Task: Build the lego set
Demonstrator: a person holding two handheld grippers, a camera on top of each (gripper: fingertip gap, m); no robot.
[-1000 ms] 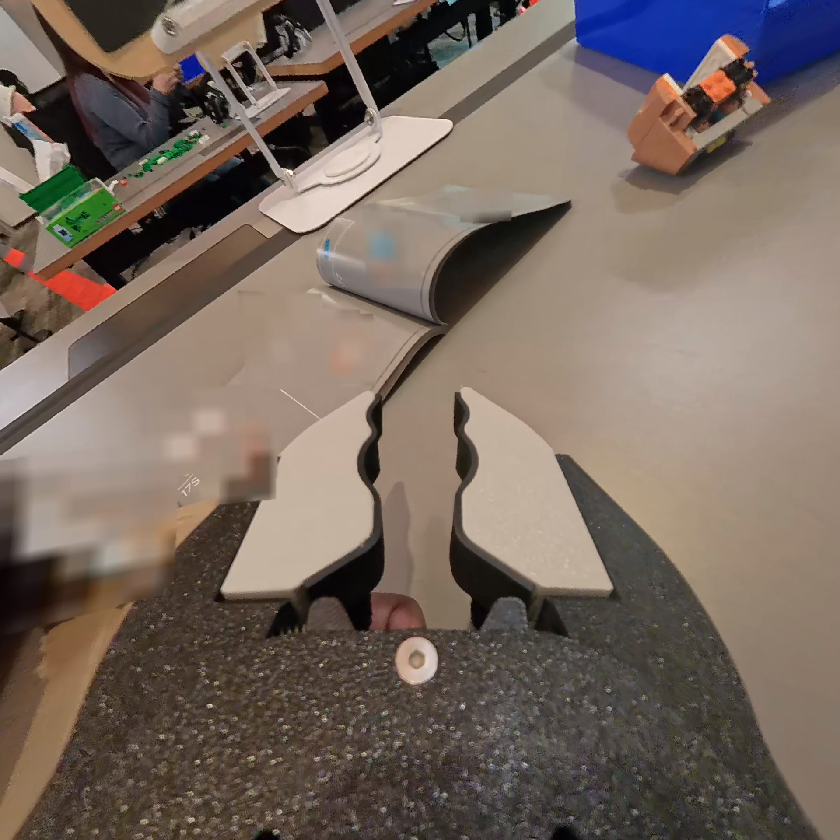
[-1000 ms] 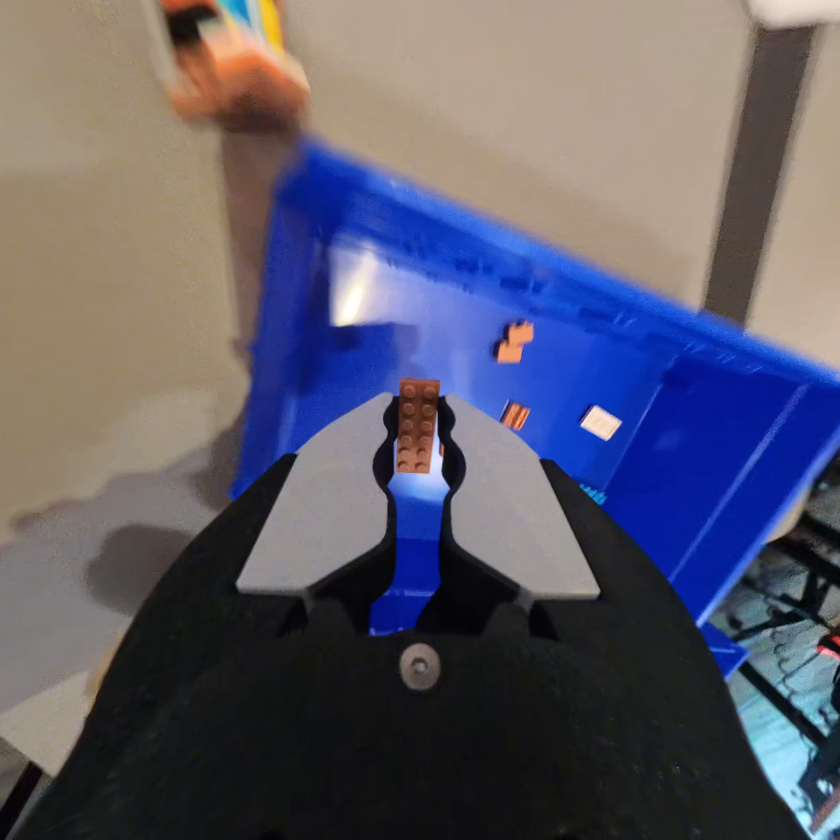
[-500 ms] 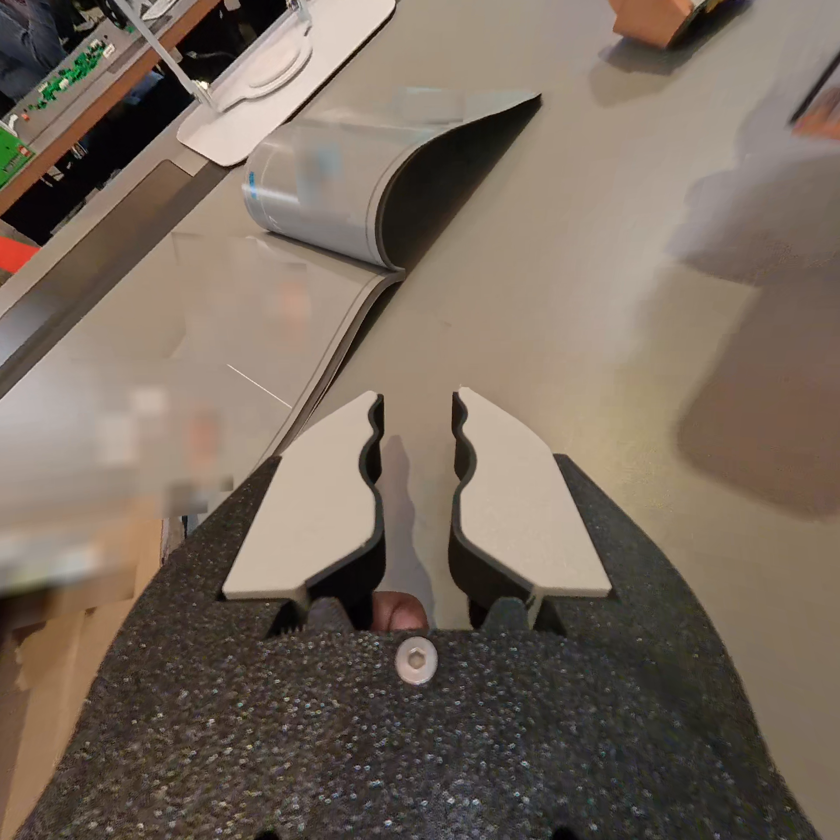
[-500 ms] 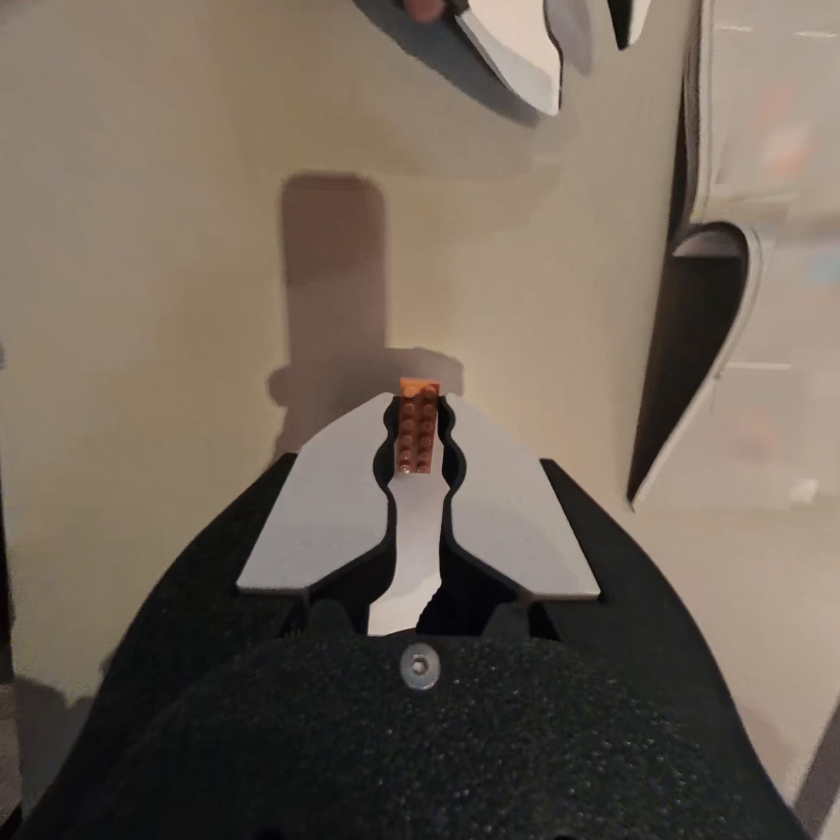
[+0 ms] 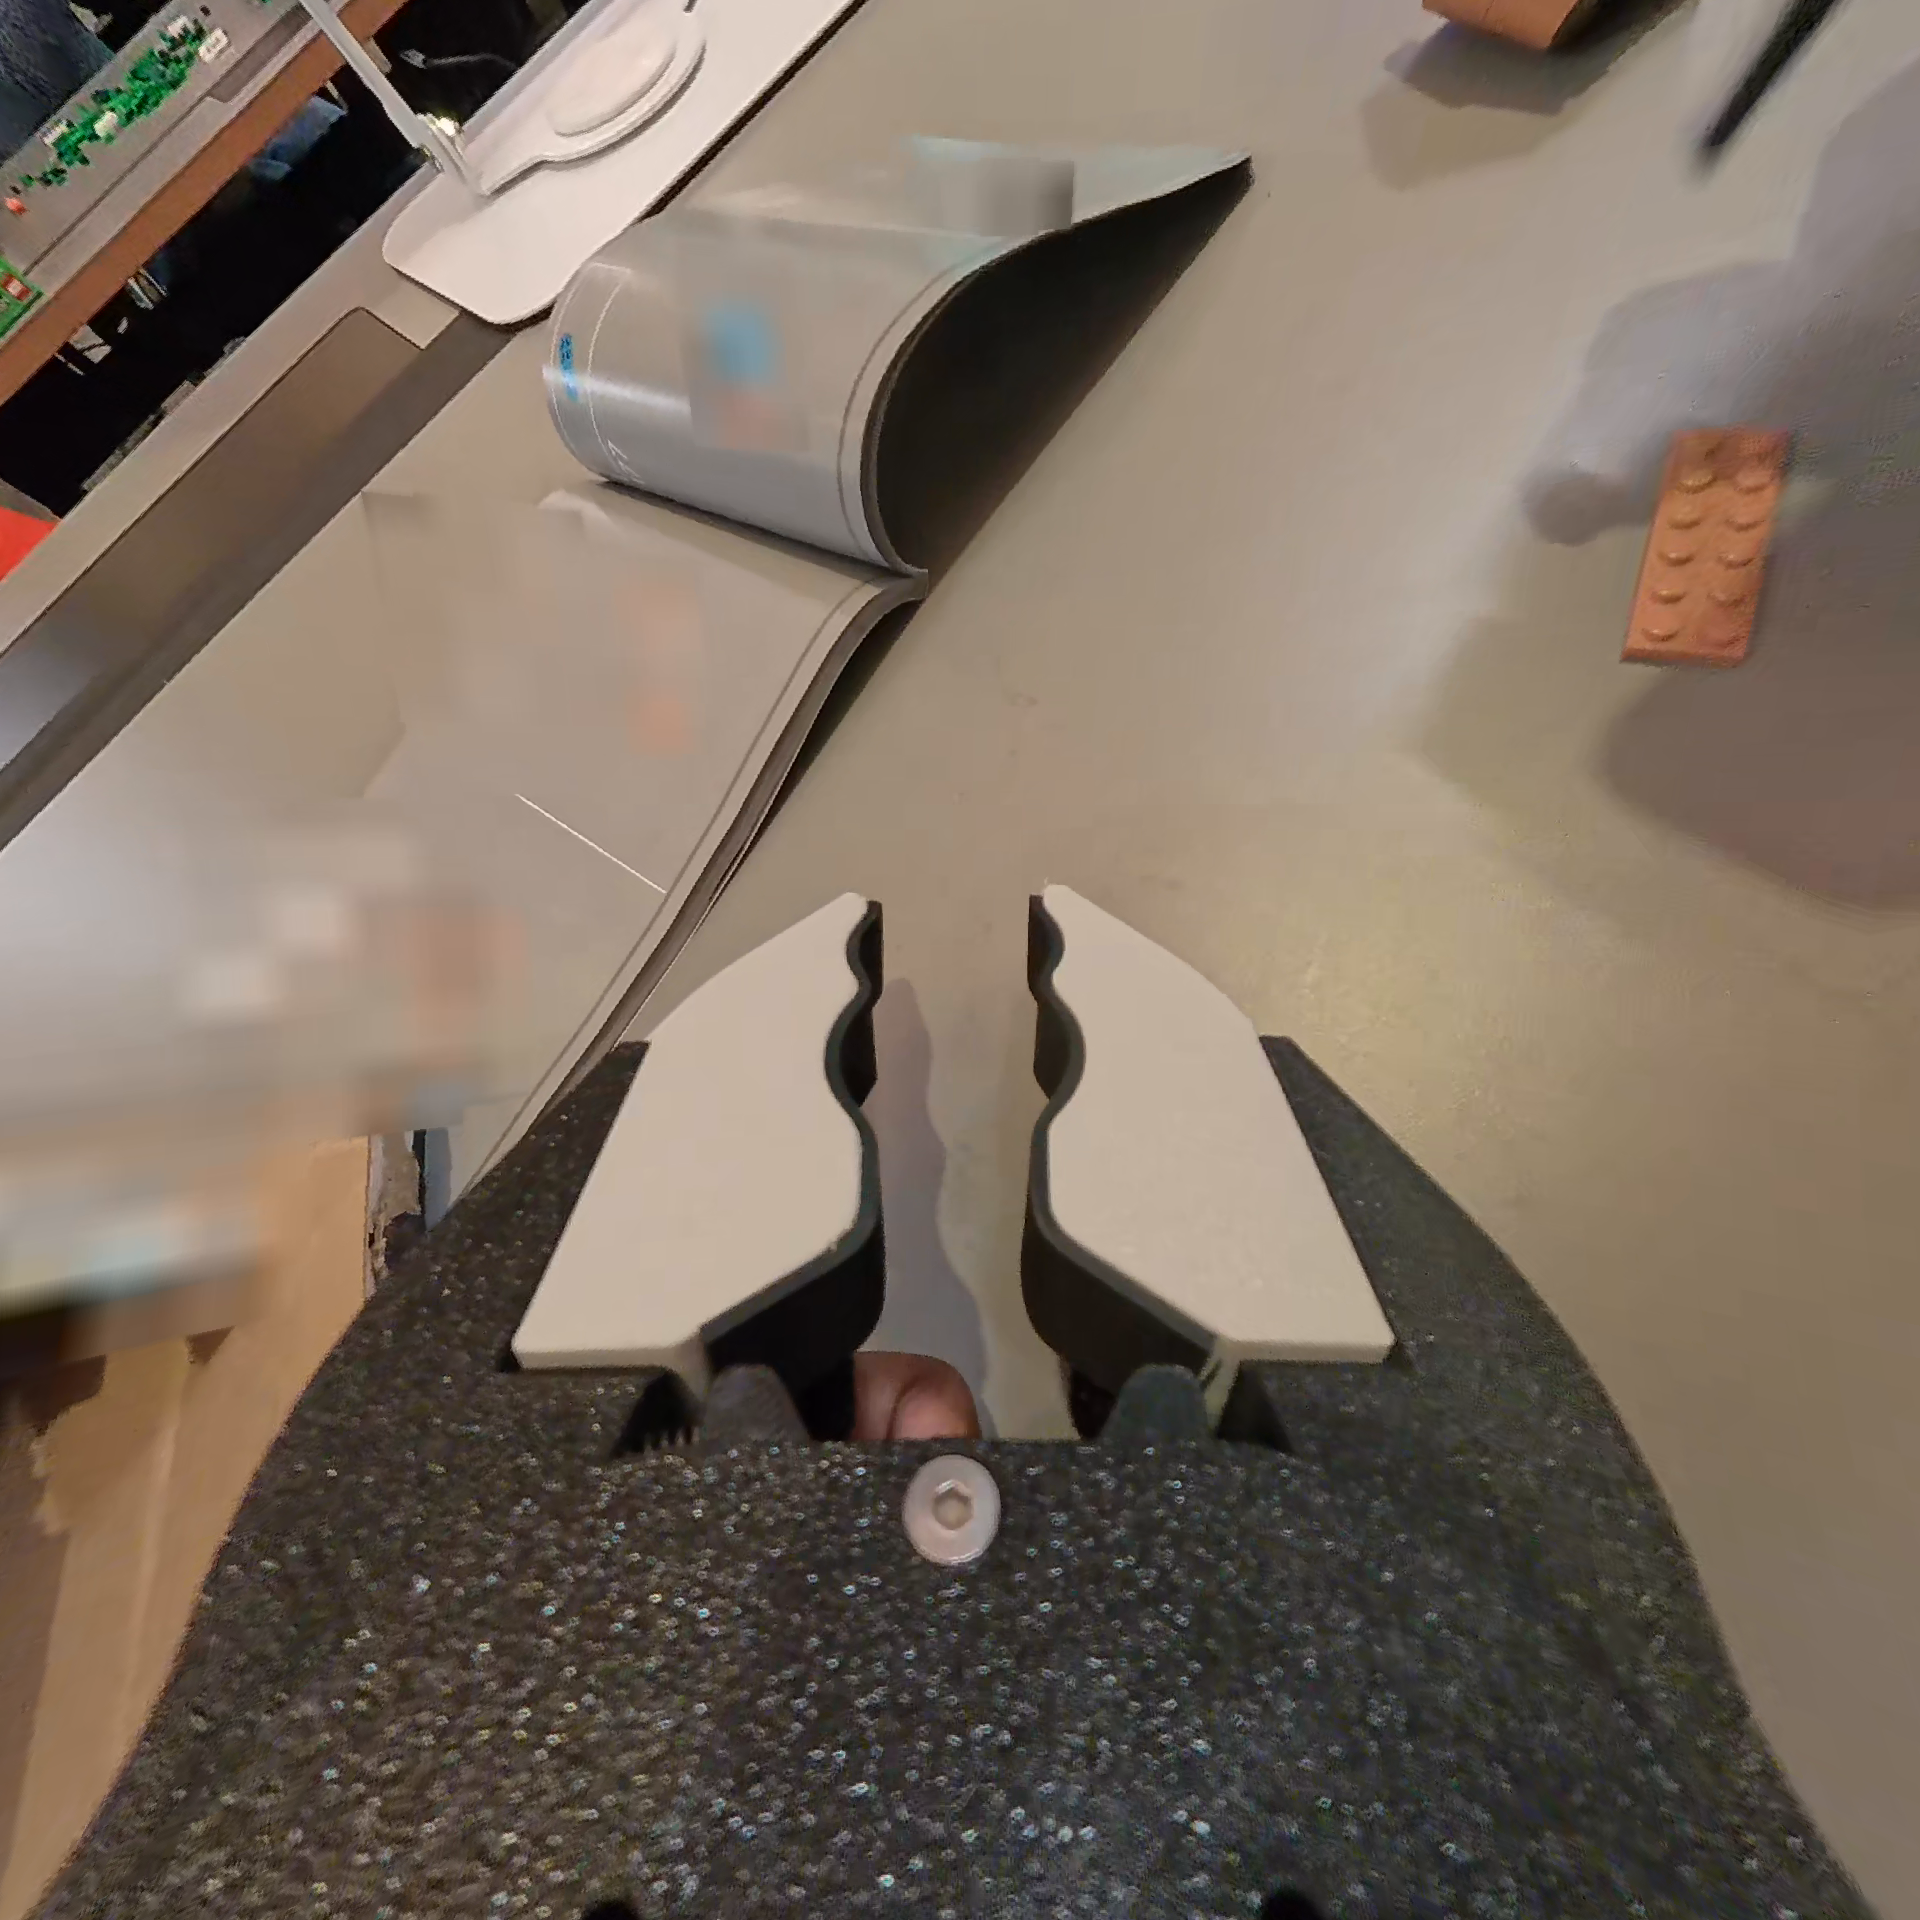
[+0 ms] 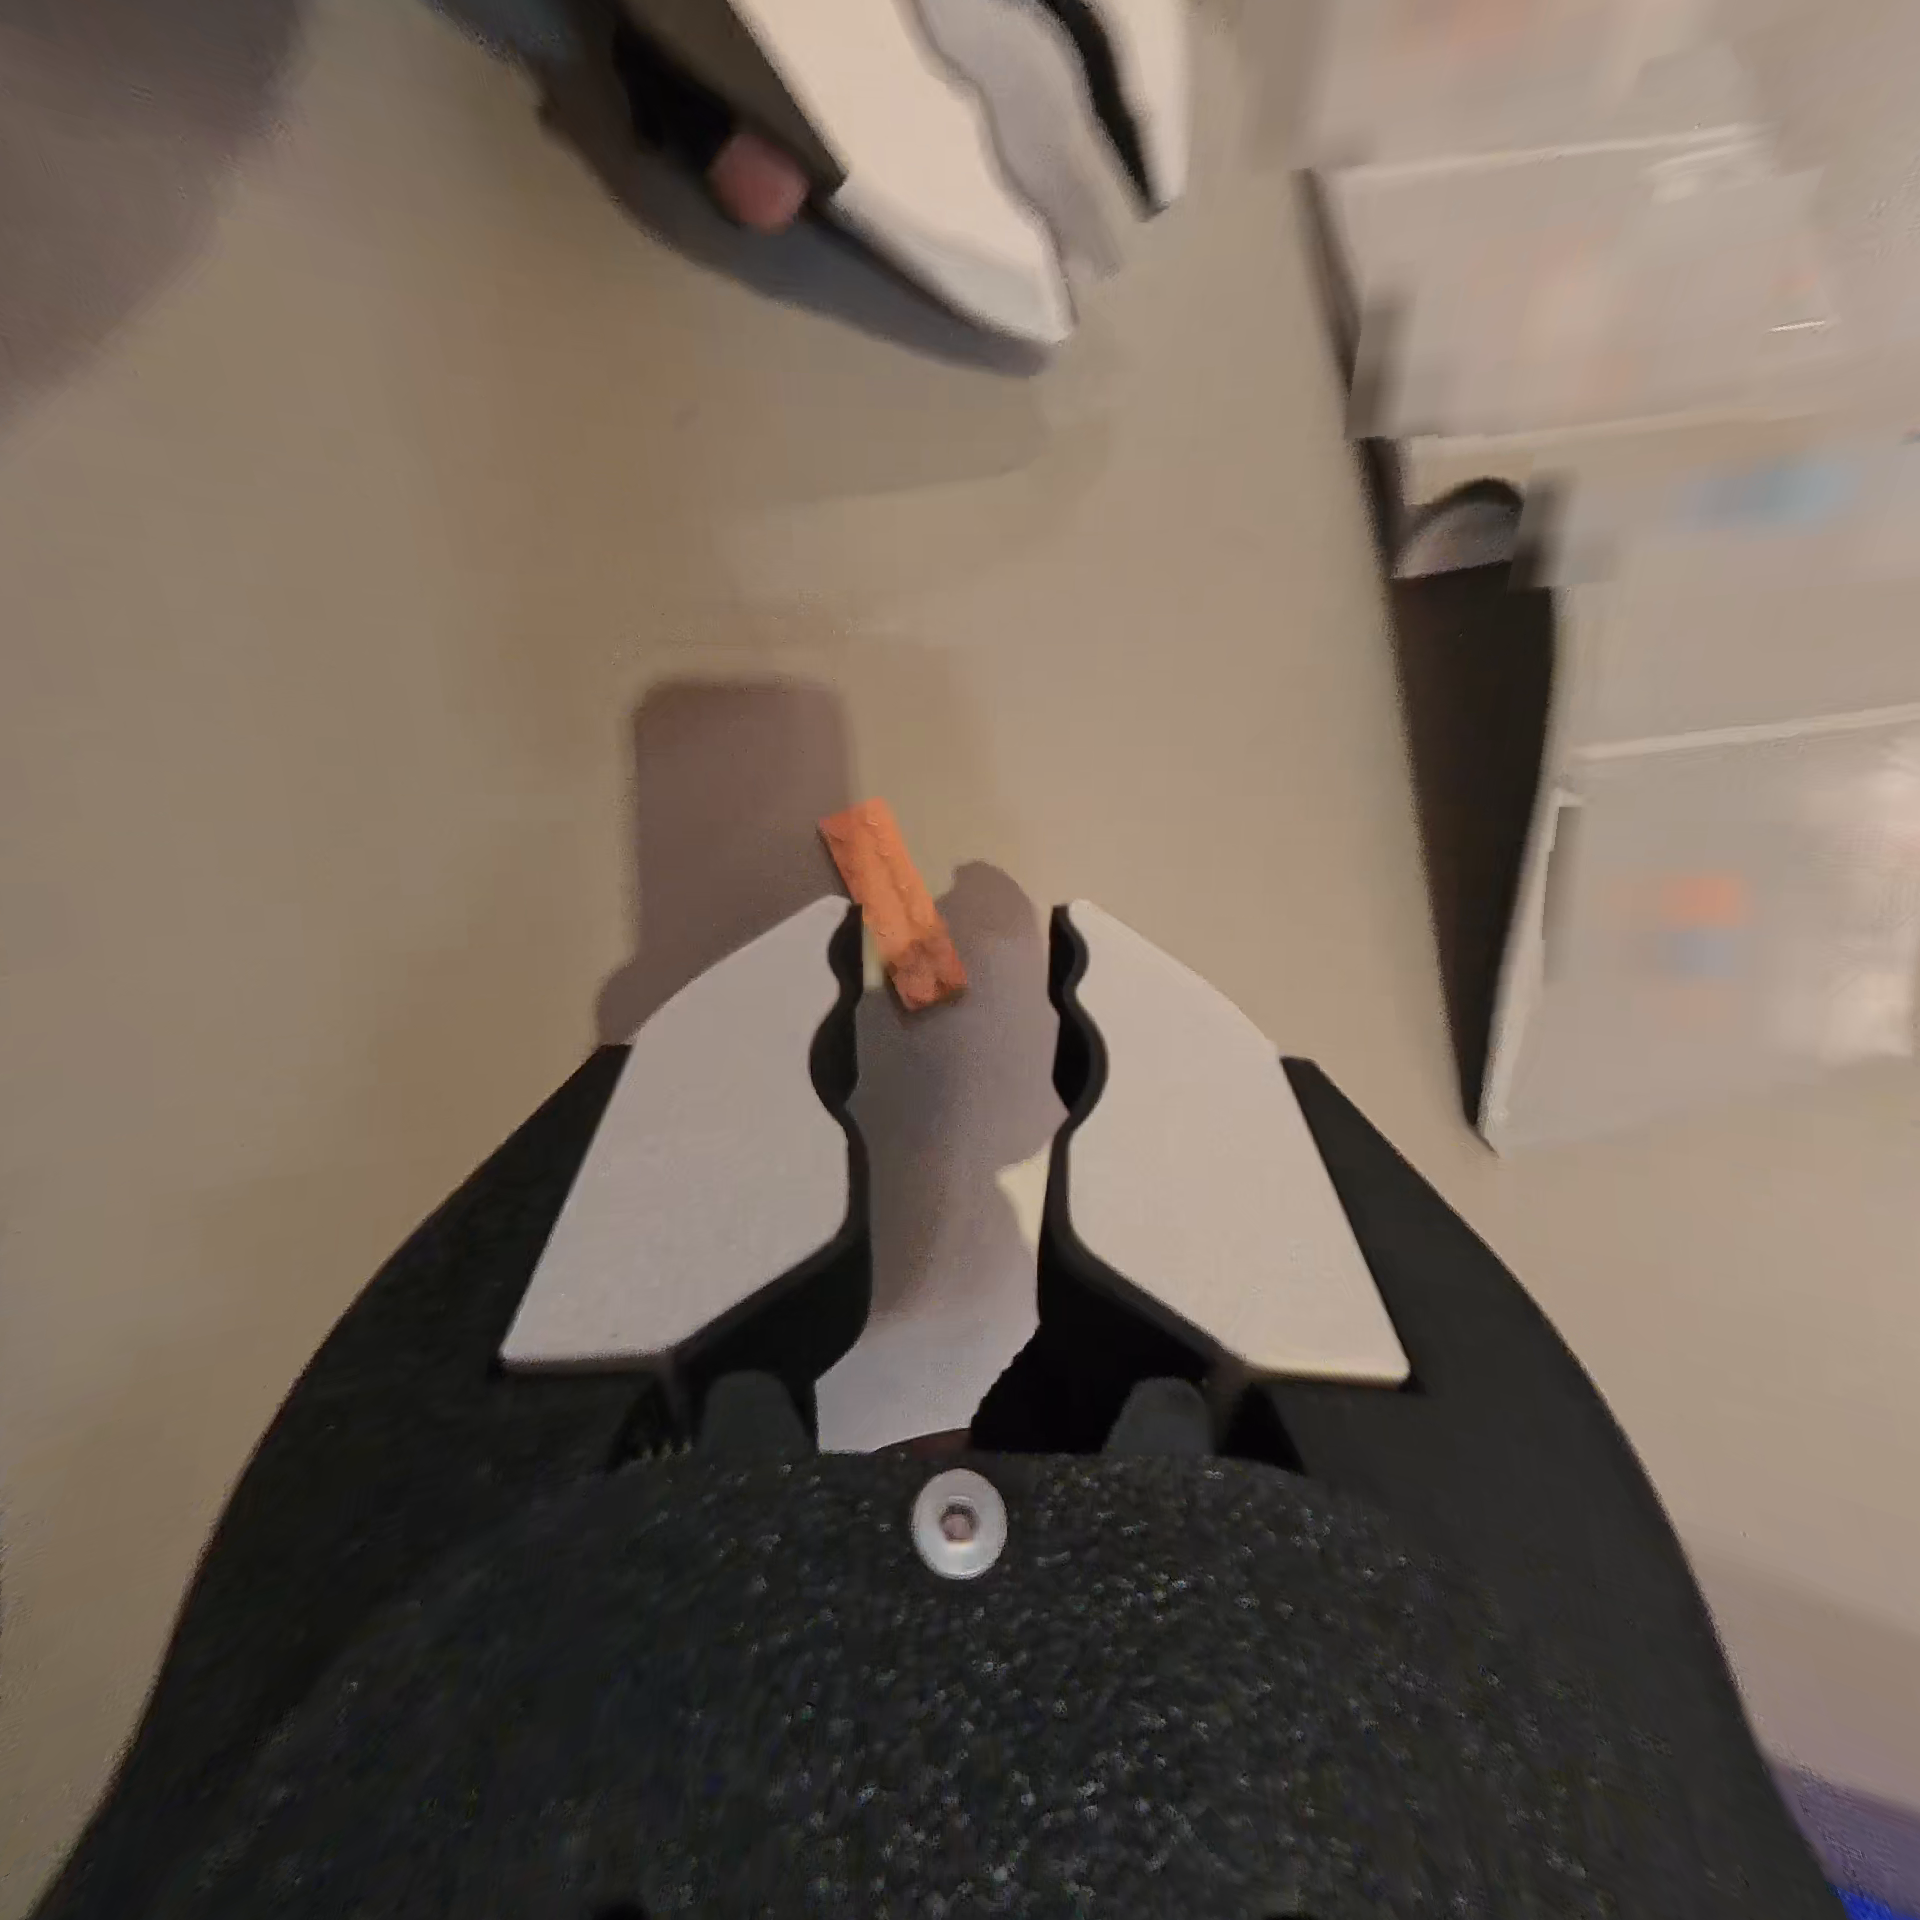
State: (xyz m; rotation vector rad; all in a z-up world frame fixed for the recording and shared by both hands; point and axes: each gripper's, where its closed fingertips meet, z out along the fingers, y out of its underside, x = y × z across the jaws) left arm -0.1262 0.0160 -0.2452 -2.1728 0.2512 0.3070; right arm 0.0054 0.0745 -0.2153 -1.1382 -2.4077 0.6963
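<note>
A: We begin with the brown plate point(image 6: 896, 920), a flat studded lego piece two studs wide. In the right wrist view it sits just above the middle of the frame, slanted, its lower end between the tips of the right gripper point(image 6: 956, 914) and close to the left finger point(image 6: 717, 1132).

B: Do the fingers grip it?

A: They stand spread, with a clear gap on the plate's right side. Whether the left finger touches it we cannot tell; the plate is blurred. Its shadow lies on the grey table point(image 6: 364, 727) behind it, so we read it as off the surface.

B: And in the left wrist view?

A: There we find the same brown plate point(image 5: 1704, 545) at the right edge, upper half, studs facing us, with soft shadows around it on the table point(image 5: 1195, 727). The left gripper point(image 5: 954, 904) fills the lower centre, its fingers parted and nothing between them. A fingertip of the person's hand point(image 5: 914, 1397) shows at the base of the gap.

B: What surrounds these?

A: We note an open instruction booklet point(image 5: 727, 416) in the upper left, one leaf curled over, and a white stand base point(image 5: 582, 114) beyond it. At the top right corner a brown lego build point(image 5: 1507, 12) is cut by the frame. In the right wrist view the left gripper point(image 6: 1049, 145) appears at the top, blurred, and the booklet point(image 6: 1662, 623) along the right edge.
</note>
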